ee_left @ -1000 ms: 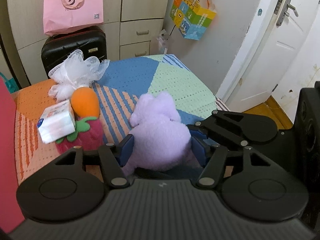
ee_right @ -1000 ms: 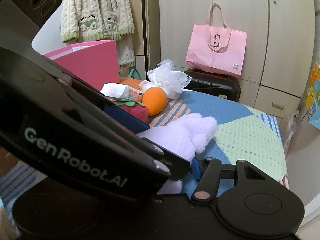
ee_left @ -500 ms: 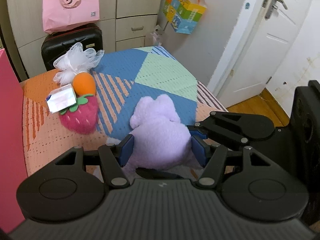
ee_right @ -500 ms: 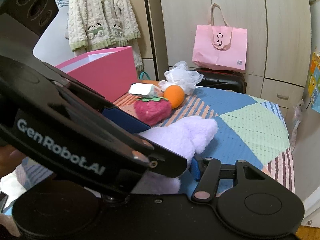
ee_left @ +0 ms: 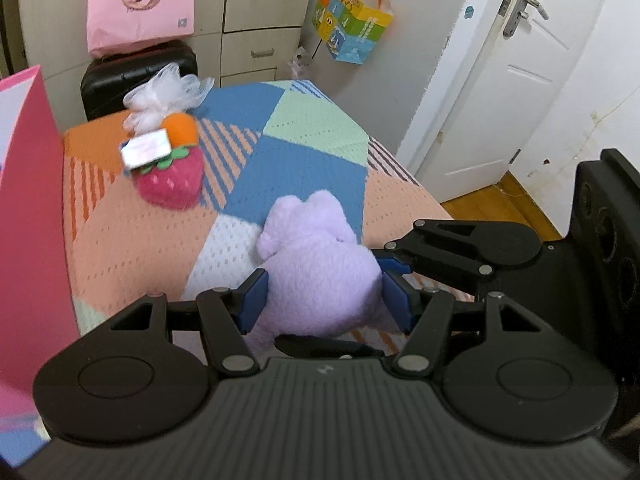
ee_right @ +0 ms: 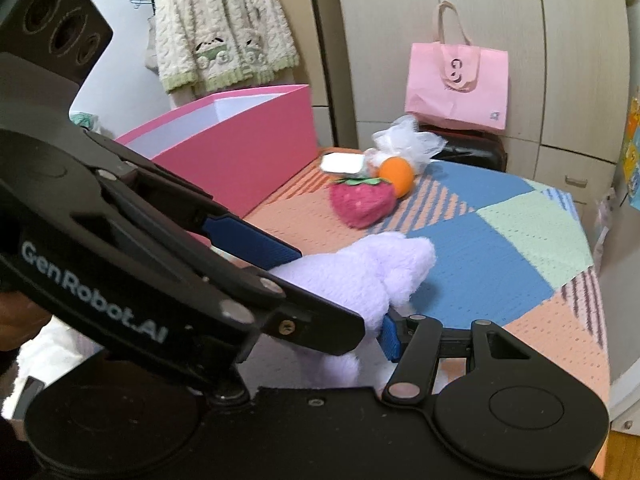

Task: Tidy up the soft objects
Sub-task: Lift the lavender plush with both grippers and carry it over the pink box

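Note:
My left gripper (ee_left: 324,300) is shut on a purple plush toy (ee_left: 316,264) and holds it above the patchwork bed cover. In the right wrist view the same plush (ee_right: 360,276) lies between the left gripper's blue pad (ee_right: 252,242) and my right gripper's own blue fingertip (ee_right: 390,338). My right gripper's other finger is hidden behind the left gripper. A plush strawberry (ee_left: 170,178), an orange plush ball (ee_left: 182,130), a white tissue pack (ee_left: 146,148) and a white mesh pouf (ee_left: 164,94) sit together at the far end of the bed.
A tall pink box (ee_right: 236,148) stands open at the bed's left side. A black suitcase (ee_left: 136,76) with a pink bag (ee_left: 140,4) stands behind the bed. A white door (ee_left: 508,80) is at the right.
Both grippers have pulled back and up with the purple plush; the strawberry, ball, tissue pack and pouf now look farther away. The pink box has come into fuller view.

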The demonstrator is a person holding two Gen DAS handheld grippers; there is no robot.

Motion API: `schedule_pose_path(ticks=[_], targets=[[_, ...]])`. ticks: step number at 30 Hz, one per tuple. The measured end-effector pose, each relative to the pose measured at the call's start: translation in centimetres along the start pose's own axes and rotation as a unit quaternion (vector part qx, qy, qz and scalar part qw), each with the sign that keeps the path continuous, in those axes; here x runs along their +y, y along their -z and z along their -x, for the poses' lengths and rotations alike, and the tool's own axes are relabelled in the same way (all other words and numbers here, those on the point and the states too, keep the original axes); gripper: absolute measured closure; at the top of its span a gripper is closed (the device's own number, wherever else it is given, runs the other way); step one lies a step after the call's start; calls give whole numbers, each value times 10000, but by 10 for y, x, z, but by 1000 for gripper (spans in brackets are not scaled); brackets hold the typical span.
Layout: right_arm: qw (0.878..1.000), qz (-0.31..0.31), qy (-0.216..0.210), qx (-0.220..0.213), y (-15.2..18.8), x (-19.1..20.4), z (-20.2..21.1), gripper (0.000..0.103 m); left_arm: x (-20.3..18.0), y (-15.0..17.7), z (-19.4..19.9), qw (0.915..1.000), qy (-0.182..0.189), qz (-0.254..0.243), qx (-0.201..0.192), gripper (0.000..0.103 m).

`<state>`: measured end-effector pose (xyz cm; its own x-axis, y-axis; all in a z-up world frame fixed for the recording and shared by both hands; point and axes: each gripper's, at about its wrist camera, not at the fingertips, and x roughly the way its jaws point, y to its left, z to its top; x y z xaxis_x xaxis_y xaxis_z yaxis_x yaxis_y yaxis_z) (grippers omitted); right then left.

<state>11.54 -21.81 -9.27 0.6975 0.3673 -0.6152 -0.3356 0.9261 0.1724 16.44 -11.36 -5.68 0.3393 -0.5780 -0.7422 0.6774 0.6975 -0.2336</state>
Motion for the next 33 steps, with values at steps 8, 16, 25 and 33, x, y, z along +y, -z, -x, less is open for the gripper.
schedule_pose_path(ticks=[8, 16, 25, 33], targets=[[9997, 72, -194, -87, 9, 35, 16, 39, 5, 22, 35, 9998, 64, 158, 76, 42], [9986, 229, -476, 32, 13, 74, 25, 40, 5, 52, 70, 9997, -150, 162, 131, 42], [9908, 516, -1239, 170, 6, 118, 33, 40, 14, 81, 125, 9966, -496, 605, 239, 42], [9808, 969, -1673, 239, -22, 158, 23, 40, 33, 91, 166, 9909, -961, 940, 109, 41]])
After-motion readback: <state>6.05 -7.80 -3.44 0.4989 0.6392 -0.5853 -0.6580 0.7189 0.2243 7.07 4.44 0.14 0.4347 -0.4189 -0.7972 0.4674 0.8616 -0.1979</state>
